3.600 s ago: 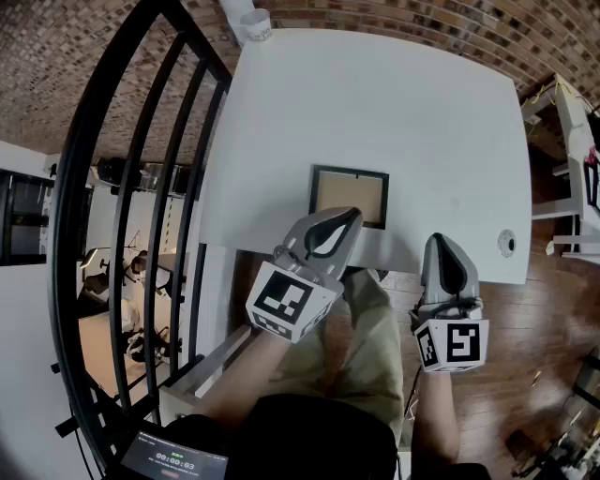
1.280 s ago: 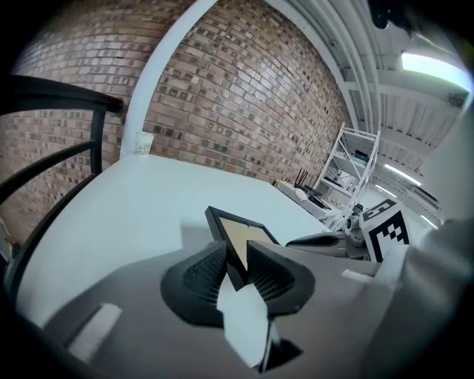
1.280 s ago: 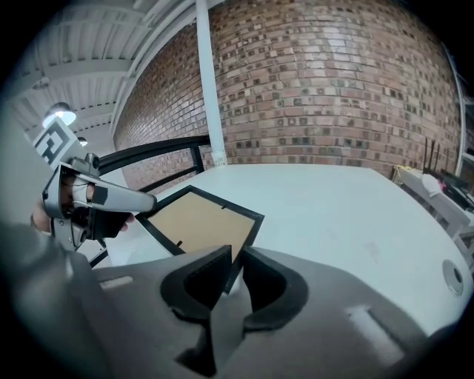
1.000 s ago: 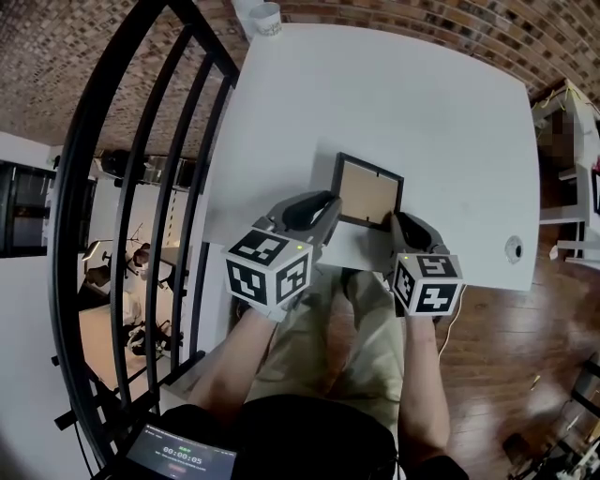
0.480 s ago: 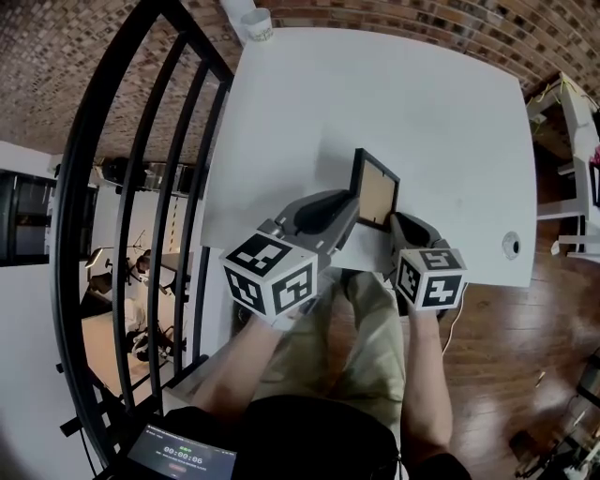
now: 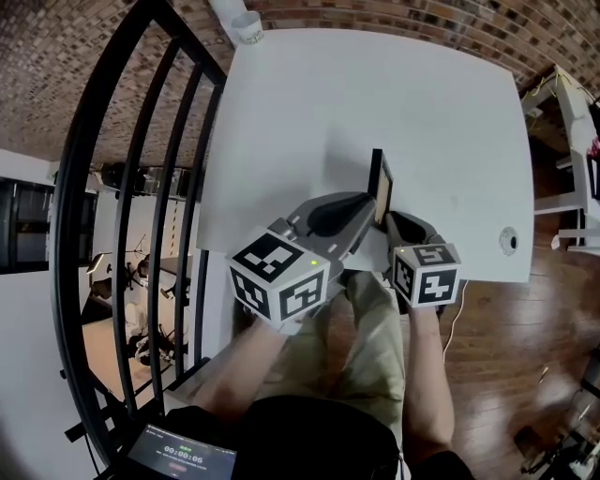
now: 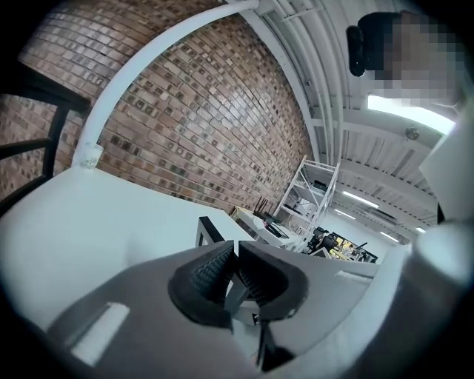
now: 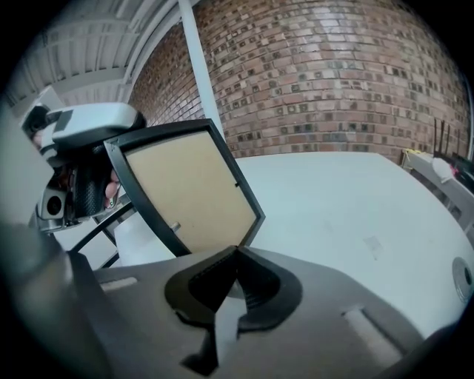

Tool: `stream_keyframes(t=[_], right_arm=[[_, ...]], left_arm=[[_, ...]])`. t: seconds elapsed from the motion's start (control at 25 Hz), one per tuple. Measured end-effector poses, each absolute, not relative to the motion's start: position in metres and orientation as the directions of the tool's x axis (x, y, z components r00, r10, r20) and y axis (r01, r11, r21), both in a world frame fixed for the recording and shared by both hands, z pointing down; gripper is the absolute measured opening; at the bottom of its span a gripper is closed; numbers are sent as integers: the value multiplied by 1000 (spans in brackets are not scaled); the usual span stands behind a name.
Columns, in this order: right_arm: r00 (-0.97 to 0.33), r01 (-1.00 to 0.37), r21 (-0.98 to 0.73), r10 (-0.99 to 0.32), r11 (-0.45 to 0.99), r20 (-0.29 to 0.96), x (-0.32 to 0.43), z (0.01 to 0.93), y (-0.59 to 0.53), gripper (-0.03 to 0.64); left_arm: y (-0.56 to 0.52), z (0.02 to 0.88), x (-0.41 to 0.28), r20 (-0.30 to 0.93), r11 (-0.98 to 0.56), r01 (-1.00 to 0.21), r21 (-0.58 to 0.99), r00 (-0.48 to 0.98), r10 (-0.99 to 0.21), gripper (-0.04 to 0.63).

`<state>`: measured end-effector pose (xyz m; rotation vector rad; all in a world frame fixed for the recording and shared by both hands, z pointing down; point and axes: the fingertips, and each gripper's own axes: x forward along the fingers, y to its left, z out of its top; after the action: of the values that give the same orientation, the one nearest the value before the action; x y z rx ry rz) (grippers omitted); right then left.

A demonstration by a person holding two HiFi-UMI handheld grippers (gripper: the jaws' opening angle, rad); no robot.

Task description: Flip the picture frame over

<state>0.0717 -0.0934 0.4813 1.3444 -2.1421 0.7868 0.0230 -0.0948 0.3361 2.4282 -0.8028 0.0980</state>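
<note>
The black picture frame (image 6: 381,186) stands almost upright on its near edge on the white table (image 6: 375,84). Its tan backing (image 8: 189,192) faces the right gripper view. My right gripper (image 6: 397,223) is shut on the frame's lower near corner (image 8: 235,255). My left gripper (image 6: 364,208) is up against the frame's other face, on the left side. Its jaws (image 7: 237,268) are closing, with a thin gap and nothing clearly between the pads. The frame's black edge (image 7: 201,226) shows just past them.
A white cup (image 6: 247,26) stands at the table's far left corner. A round grommet (image 6: 507,240) sits near the right front edge. A black railing (image 6: 141,187) runs along the left, and white shelving (image 6: 562,122) stands to the right. The table's near edge is under my grippers.
The frame swung up from a low tilt to nearly upright, pivoting on its near edge. My left gripper moved up and right with it and its jaws narrowed. The right gripper stayed put.
</note>
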Motion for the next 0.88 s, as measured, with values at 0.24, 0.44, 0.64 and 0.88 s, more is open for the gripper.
stream_keyframes(t=[0.24, 0.44, 0.64, 0.88], right_arm=[[-402, -912, -225, -641, 343, 653, 77, 479, -93, -8], [-409, -909, -231, -640, 346, 650, 79, 479, -93, -8], [-405, -909, -223, -619, 352, 672, 80, 483, -92, -8], [-410, -906, -227, -615, 356, 674, 81, 482, -92, -8]], left_arm=[[-91, 334, 36, 250, -682, -552, 479, 831, -497, 34], [-90, 332, 41, 253, -695, -543, 471, 838, -483, 34], [-89, 332, 49, 252, -707, -531, 466, 846, -470, 34], [-88, 330, 58, 255, -721, -522, 456, 853, -456, 32]])
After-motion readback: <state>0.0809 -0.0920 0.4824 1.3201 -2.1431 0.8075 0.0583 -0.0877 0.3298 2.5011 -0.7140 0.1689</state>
